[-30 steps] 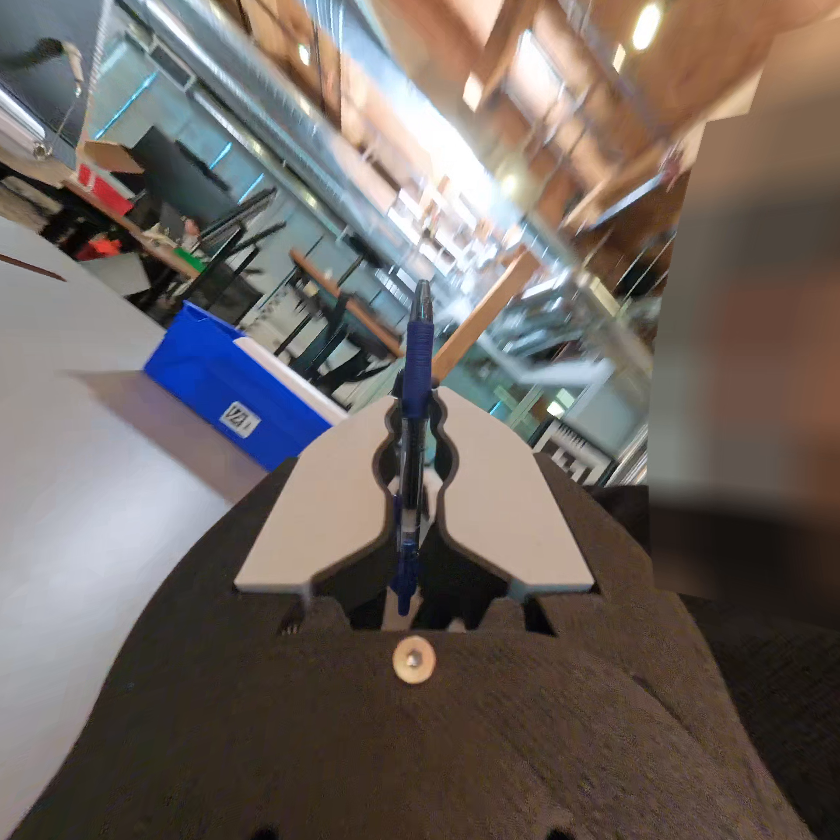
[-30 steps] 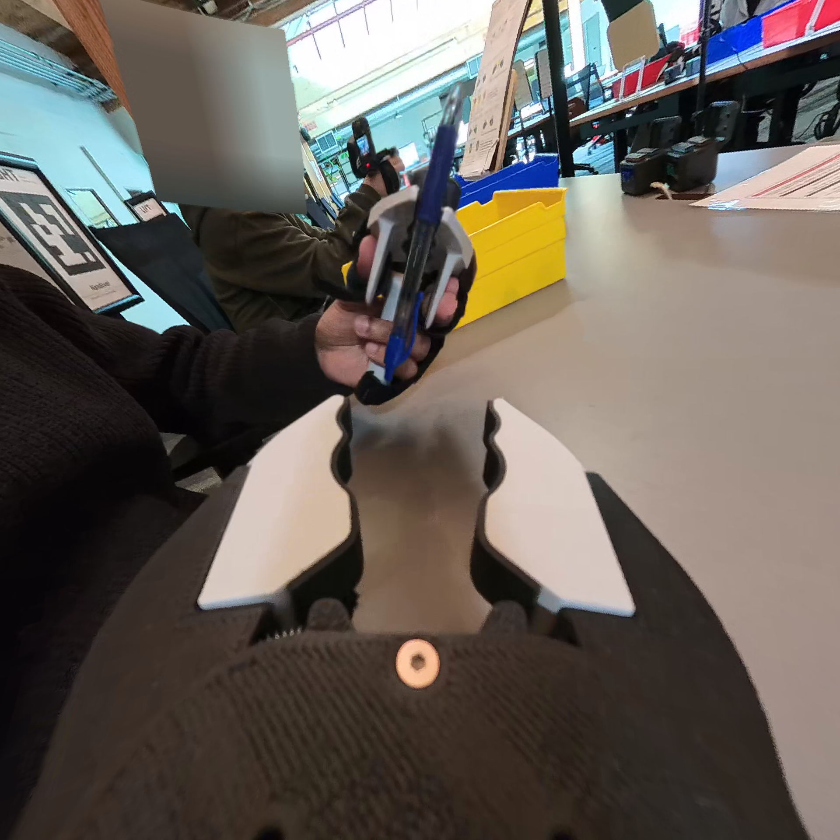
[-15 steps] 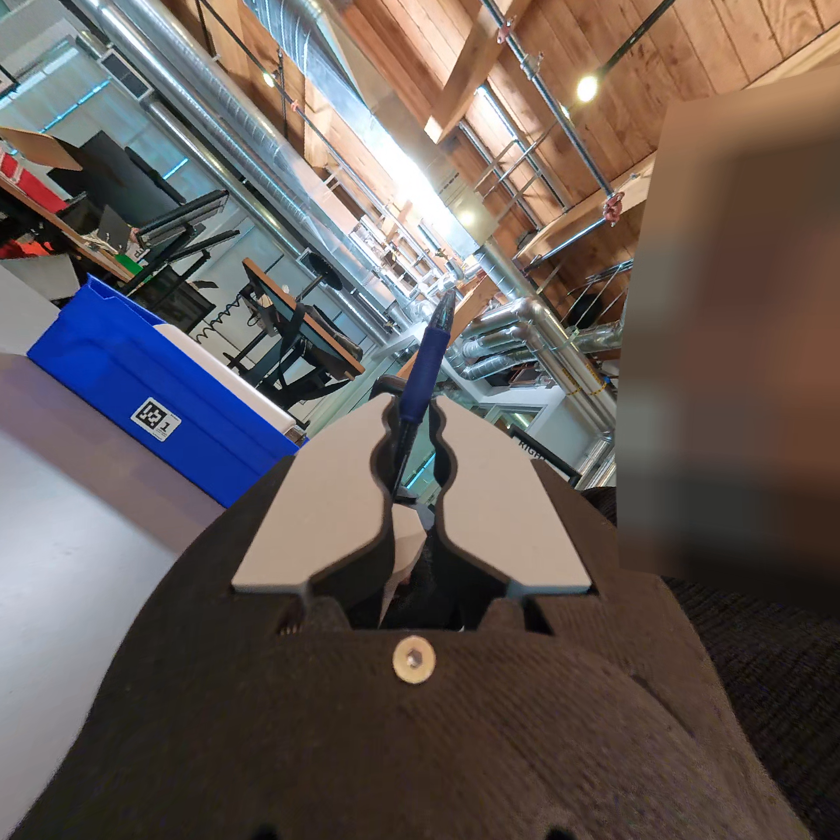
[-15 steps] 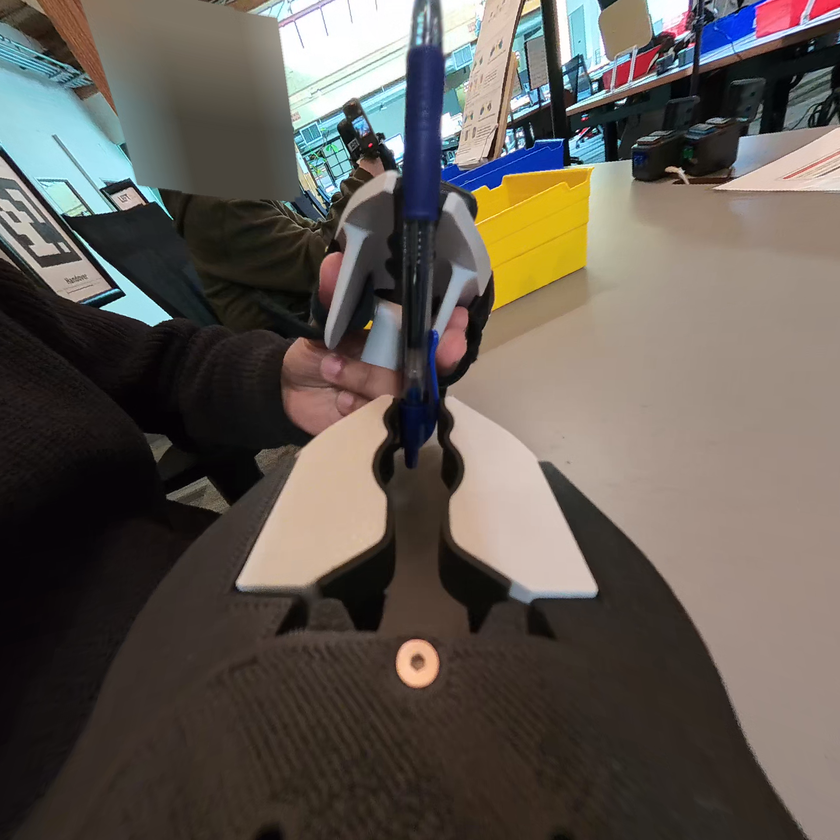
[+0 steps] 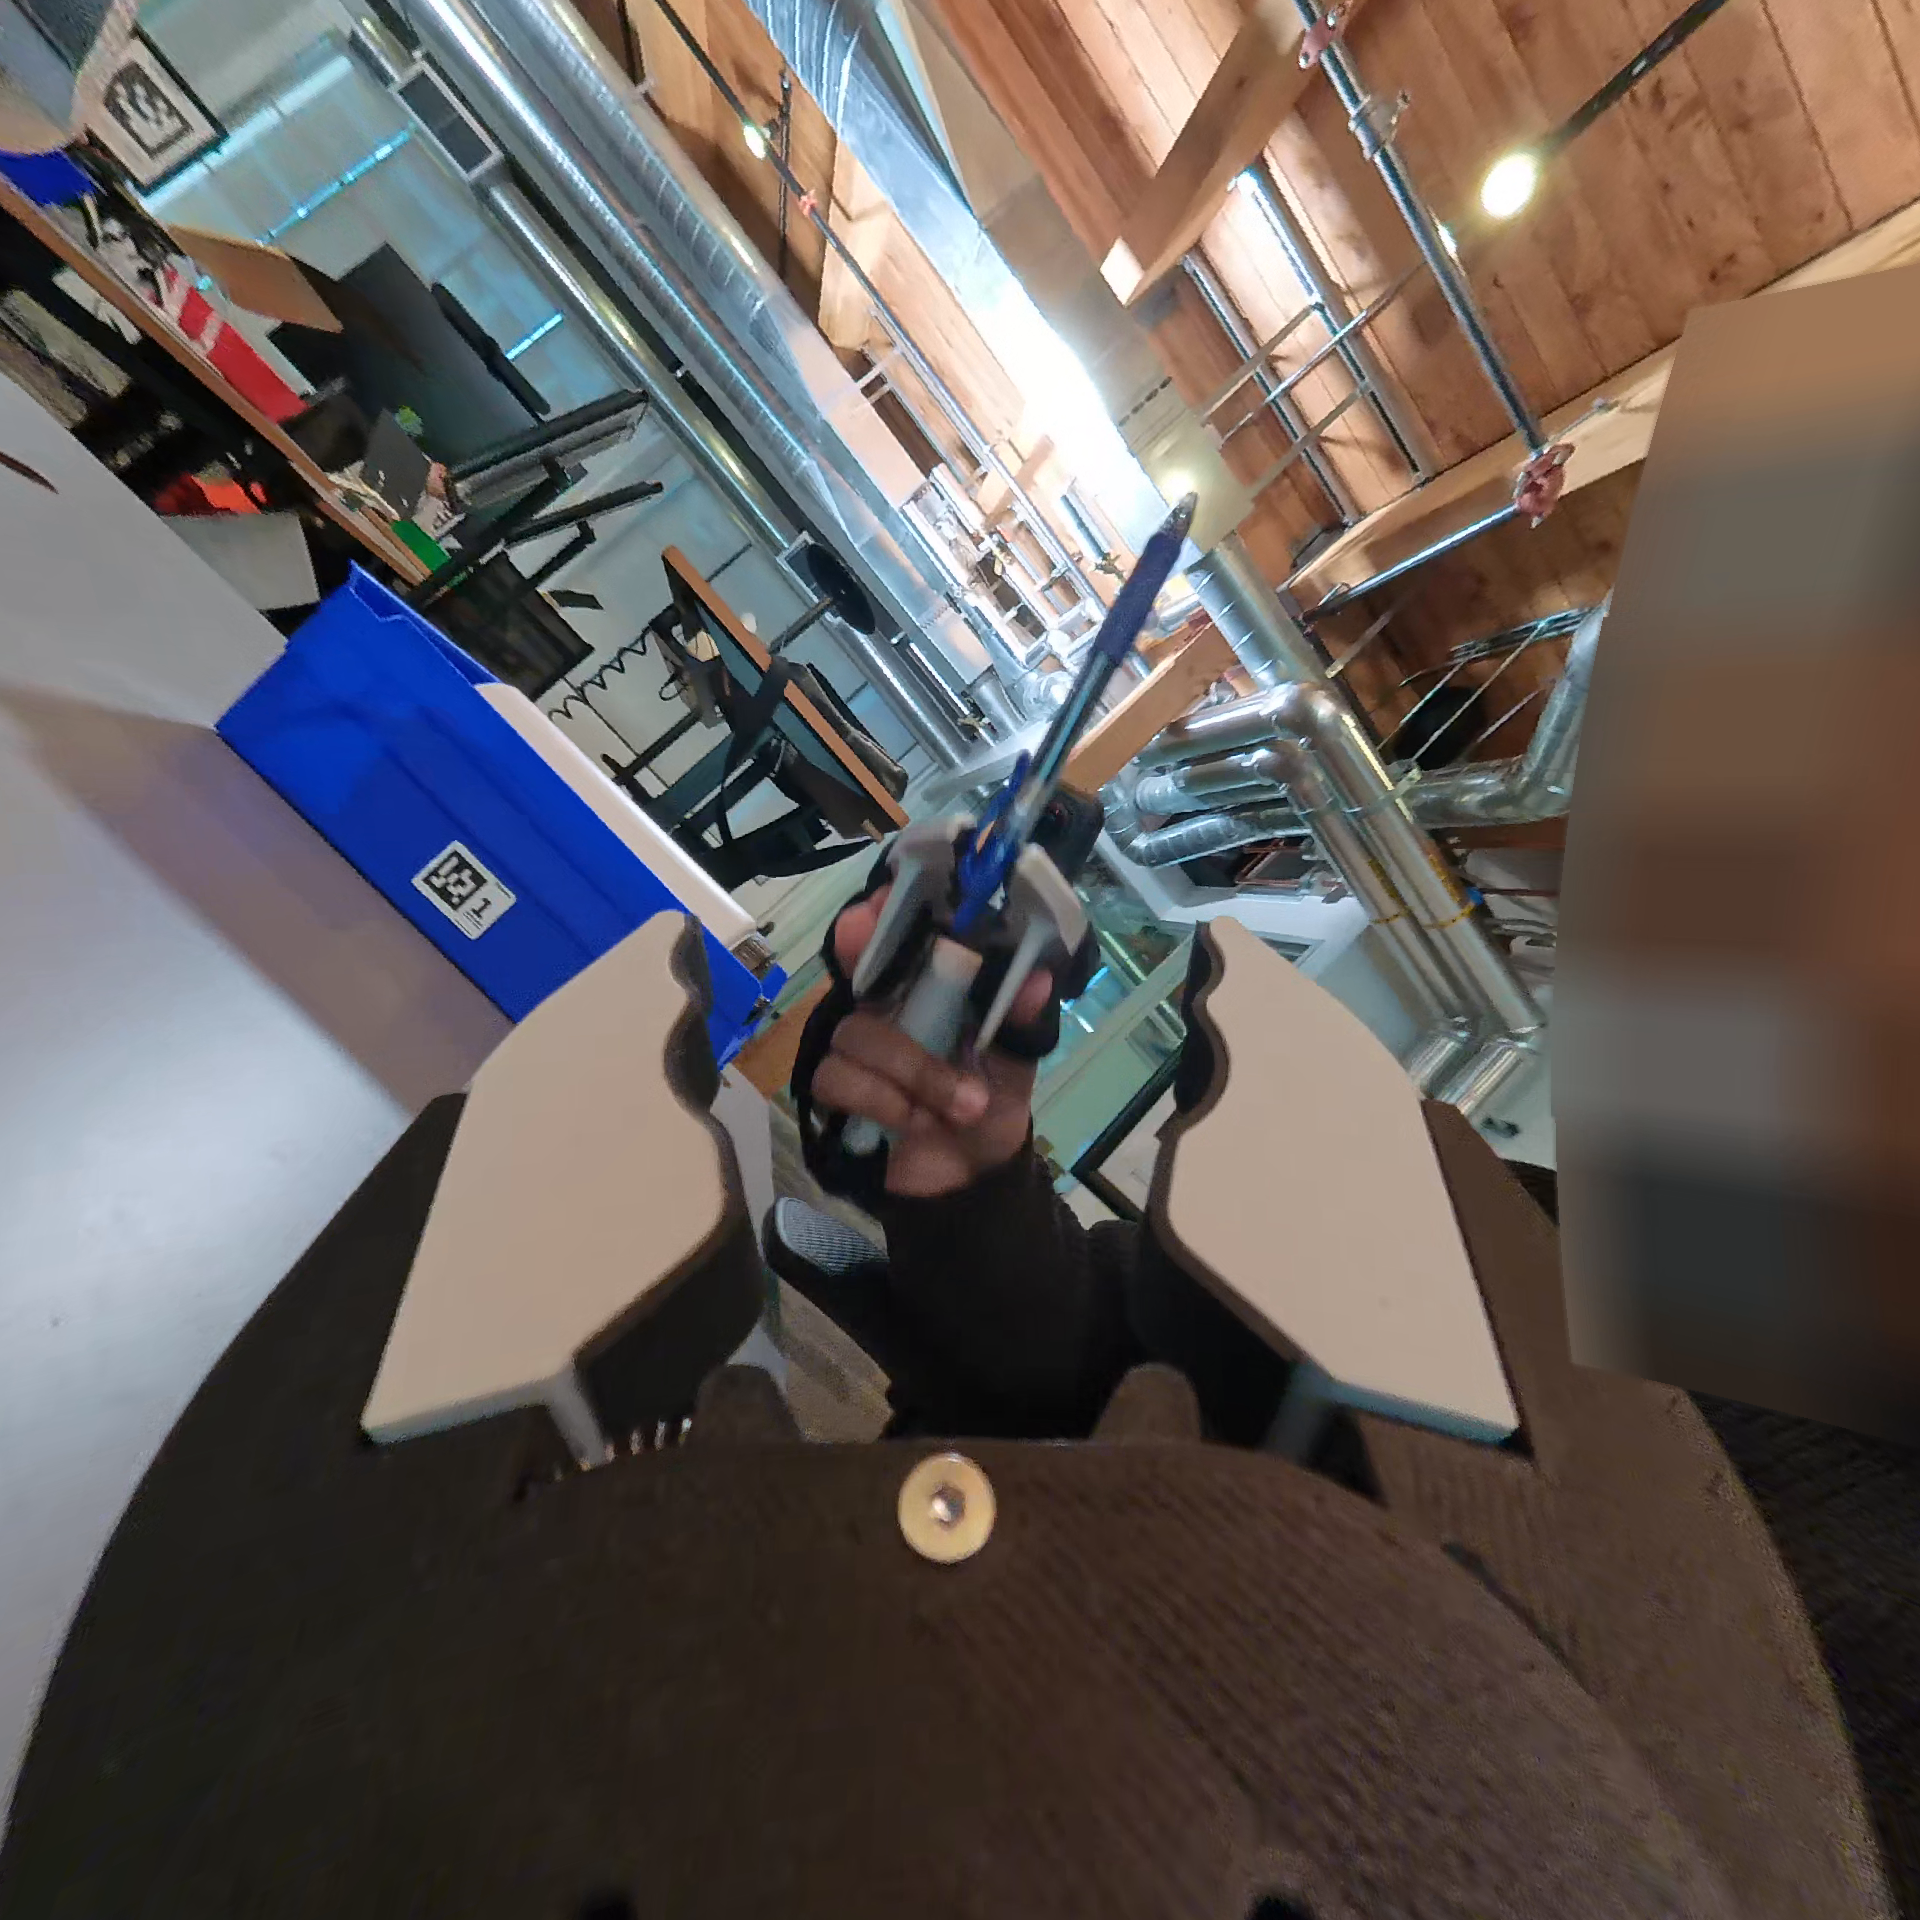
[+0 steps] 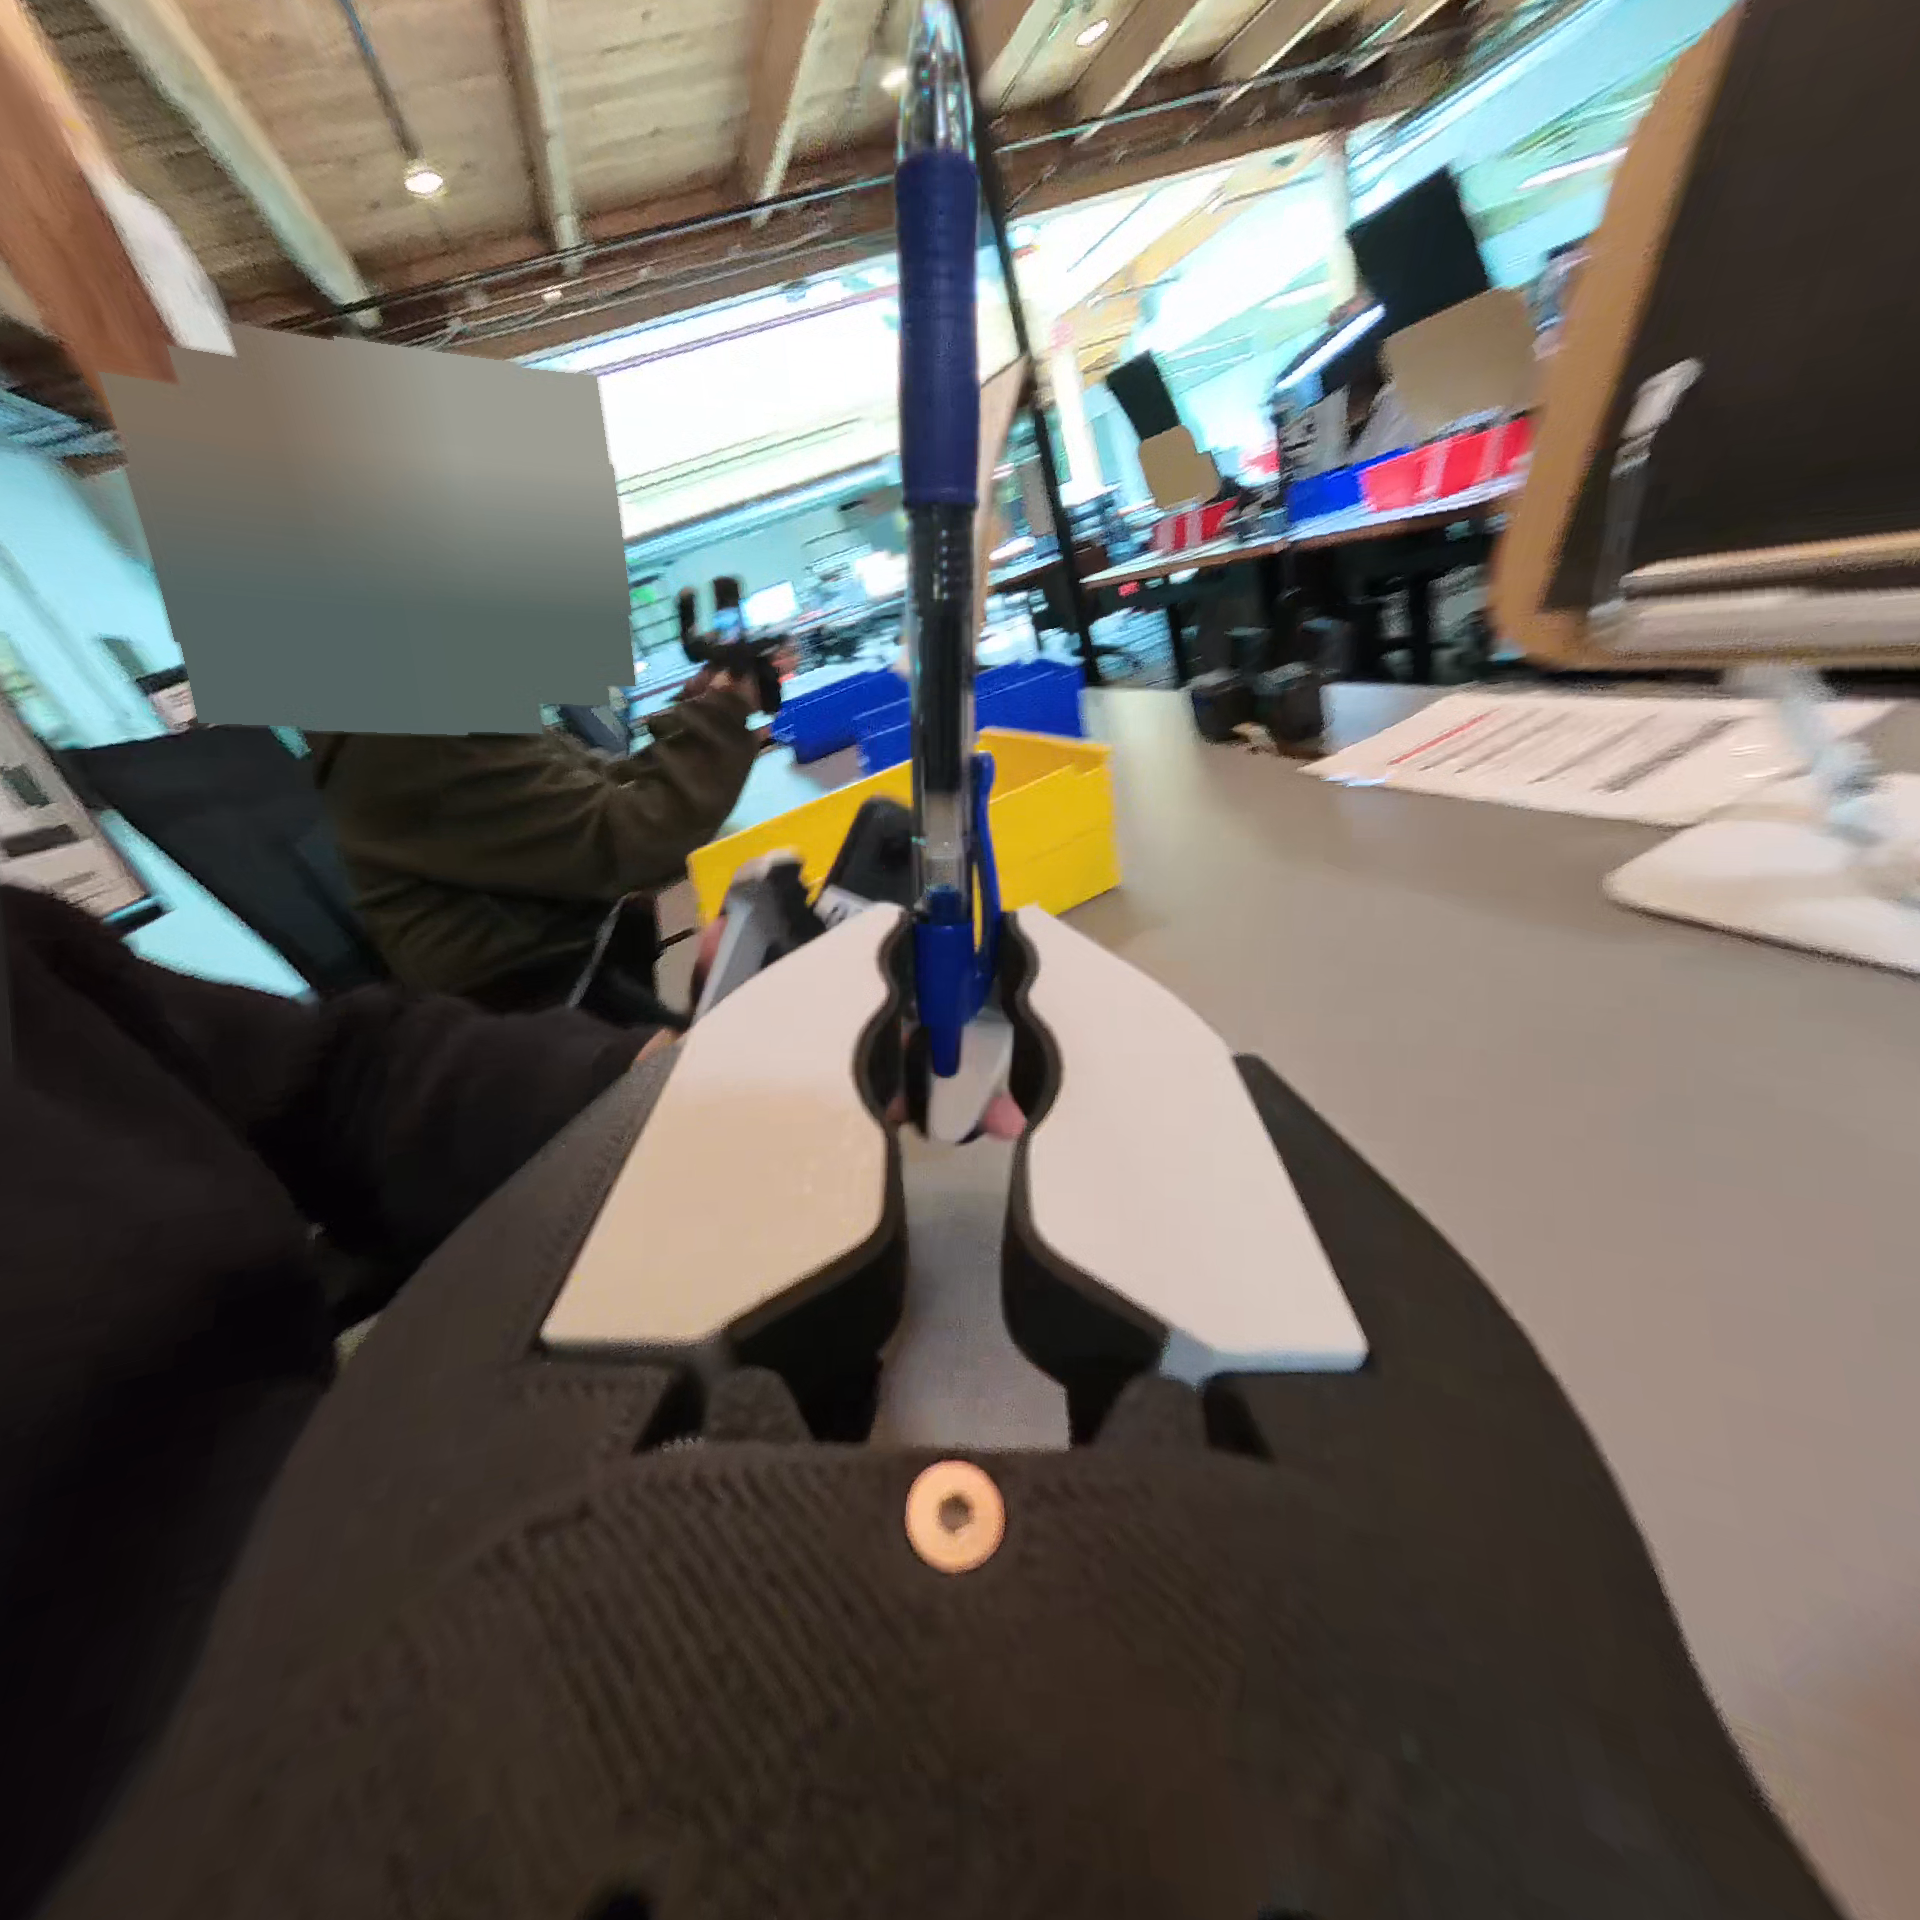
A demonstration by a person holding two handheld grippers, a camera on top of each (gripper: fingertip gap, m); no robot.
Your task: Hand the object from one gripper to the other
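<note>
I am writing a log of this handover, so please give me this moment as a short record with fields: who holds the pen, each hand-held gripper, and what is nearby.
object: blue pen, upright
holder: right hand-held gripper, shut on the pen's clip end
left hand-held gripper: open, nothing between its fingers
handover: looks done, pen is with the right one only
table: grey
nearby: yellow bin behind the pen; blue bin in the left wrist view

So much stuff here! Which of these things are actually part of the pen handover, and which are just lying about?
Part of the job:
- pen, clamped in the right tool
- left tool, open and empty

Just lying about:
- yellow bin
- blue bin
- papers on the grey table
</note>
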